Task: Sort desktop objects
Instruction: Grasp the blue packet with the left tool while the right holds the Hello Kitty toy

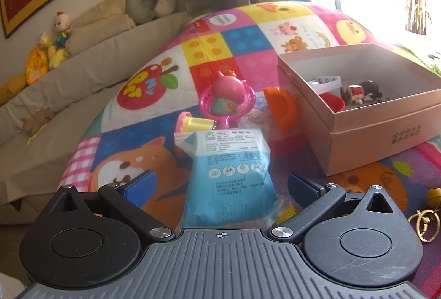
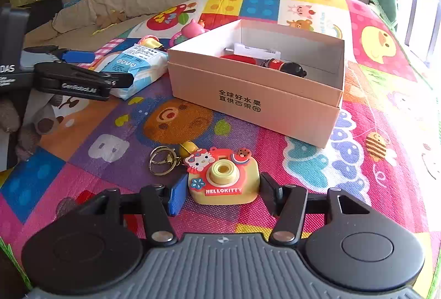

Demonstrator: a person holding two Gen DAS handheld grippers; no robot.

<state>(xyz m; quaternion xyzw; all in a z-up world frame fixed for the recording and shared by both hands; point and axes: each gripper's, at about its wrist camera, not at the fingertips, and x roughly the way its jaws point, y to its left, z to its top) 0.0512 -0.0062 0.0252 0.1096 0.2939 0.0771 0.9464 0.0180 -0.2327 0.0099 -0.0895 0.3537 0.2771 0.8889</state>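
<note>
Here, toy camera point(image 2: 223, 178) sat btwn right gripper point(image 2: 220, 195) jaws, apart, not clamped; left gripper point(image 1: 220, 184) jaws apart around tissue pack point(image 1: 228, 175), near box point(image 2: 256, 95).

Toy camera point(image 2: 223, 179) between parted right tool point(image 2: 223, 192) fingers.

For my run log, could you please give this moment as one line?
left gripper: open around packet | right gripper: open around camera | box: partly filled

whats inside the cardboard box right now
Inside the cardboard box: a white plastic piece, something red and a black-haired figurine lying down. The near wall hides the rest of its floor.
</note>
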